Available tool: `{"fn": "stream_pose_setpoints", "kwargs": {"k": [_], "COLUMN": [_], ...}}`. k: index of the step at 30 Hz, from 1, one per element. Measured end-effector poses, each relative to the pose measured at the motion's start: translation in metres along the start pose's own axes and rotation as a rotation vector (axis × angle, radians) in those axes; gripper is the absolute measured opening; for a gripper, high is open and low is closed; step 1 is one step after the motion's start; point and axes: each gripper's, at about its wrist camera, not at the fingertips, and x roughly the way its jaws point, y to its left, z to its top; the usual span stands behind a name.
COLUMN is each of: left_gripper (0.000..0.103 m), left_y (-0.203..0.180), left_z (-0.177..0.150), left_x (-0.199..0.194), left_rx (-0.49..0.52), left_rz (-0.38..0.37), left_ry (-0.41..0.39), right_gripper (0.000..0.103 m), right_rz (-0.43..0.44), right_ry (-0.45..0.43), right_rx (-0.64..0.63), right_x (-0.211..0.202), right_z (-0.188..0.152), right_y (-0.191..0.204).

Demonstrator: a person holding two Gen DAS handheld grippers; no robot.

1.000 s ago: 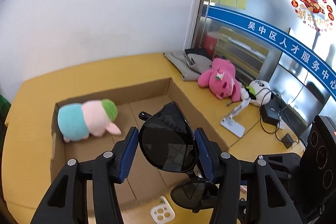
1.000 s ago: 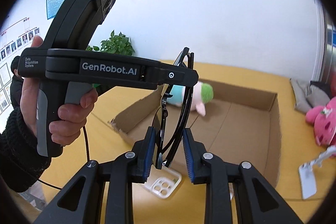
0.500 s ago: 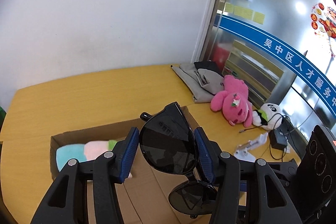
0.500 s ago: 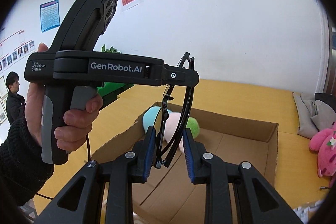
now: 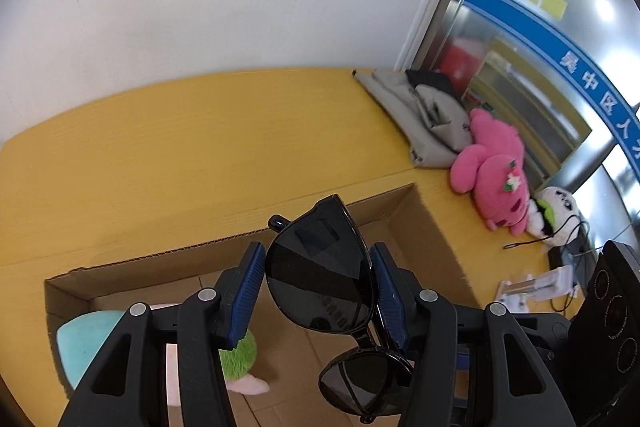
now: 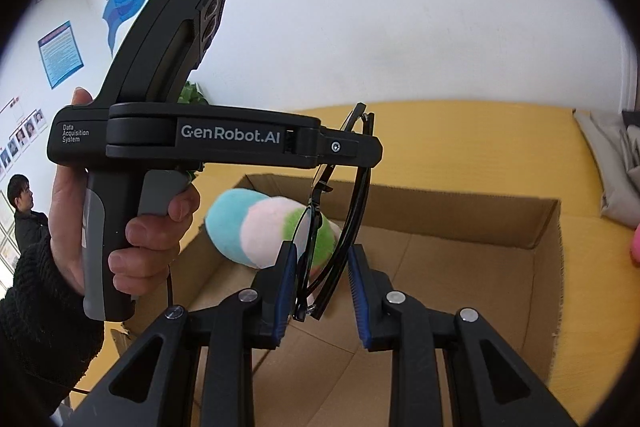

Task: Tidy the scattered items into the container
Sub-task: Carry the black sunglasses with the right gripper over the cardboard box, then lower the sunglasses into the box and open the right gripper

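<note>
Your left gripper [image 5: 320,287] clamps the sunglasses [image 5: 320,279] above the cardboard box [image 5: 404,223]; your right gripper's [image 6: 320,291] narrow jaws seem to pinch them too.

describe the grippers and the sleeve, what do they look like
Both grippers are black, with angular cut-out fingers, silver pivot screws and ribbed blue pads. The left gripper has a pistol-grip handle with grey panels, white "GenRobot.AI" and "Data Acquisition System" lettering and a thin black cable. The sleeve is black knit.

Both grippers: black frames, blue ribbed pads [image 5: 248,291], silver screws. Left gripper [image 6: 344,147] body printed "GenRobot.AI", grey trigger. Left hand [image 6: 132,227] wears black knit sleeve [image 6: 36,339].
</note>
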Motion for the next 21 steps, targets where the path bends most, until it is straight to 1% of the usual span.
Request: {"fn": "stream_pose_setpoints", "kwargs": {"k": [3, 4, 5, 6, 7, 10, 11, 12, 13, 17, 21], "left_gripper": [0.057, 0.057, 0.056, 0.056, 0.056, 0.056, 0.055, 0.055, 0.055, 0.056, 0.056], "left_y": [0.005, 0.005, 0.006, 0.004, 0.002, 0.003, 0.001, 0.0, -0.002, -0.006, -0.005], "left_z": [-0.006, -0.008, -0.012, -0.015, -0.019, -0.027, -0.029, -0.029, -0.029, -0.029, -0.031], "left_x": [0.033, 0.044, 0.057, 0.065, 0.076, 0.1, 0.106, 0.108, 0.111, 0.118, 0.122], "left_rx": [-0.005, -0.005, -0.014, -0.008, 0.005, 0.006, 0.019, 0.029, 0.038, 0.05, 0.055], "left_rz": [0.036, 0.039, 0.025, 0.042, 0.065, 0.092, 0.114, 0.123, 0.13, 0.159, 0.178], "left_ry": [0.075, 0.104, 0.146, 0.162, 0.185, 0.231, 0.236, 0.236, 0.235, 0.242, 0.243], "right_gripper": [0.025, 0.017, 0.007, 0.007, 0.007, 0.006, 0.006, 0.006, 0.006, 0.006, 0.006], "right_rz": [0.018, 0.034, 0.087, 0.1, 0.092, 0.024, -0.003, -0.006, 0.002, -0.03, -0.03], "right_ry": [0.051, 0.066, 0.085, 0.099, 0.129, 0.218, 0.251, 0.263, 0.267, 0.277, 0.284], "right_rx": [0.042, 0.06, 0.091, 0.108, 0.122, 0.135, 0.15, 0.162, 0.176, 0.16, 0.172], "right_x": [0.022, 0.029, 0.036, 0.04, 0.048, 0.07, 0.077, 0.08, 0.08, 0.081, 0.081], "right_z": [-0.007, -0.01, -0.014, -0.016, -0.02, -0.033, -0.039, -0.041, -0.042, -0.045, -0.051], "right_y": [-0.013, -0.017, -0.023, -0.026, -0.029, -0.037, -0.041, -0.044, -0.046, -0.042, -0.04]}}
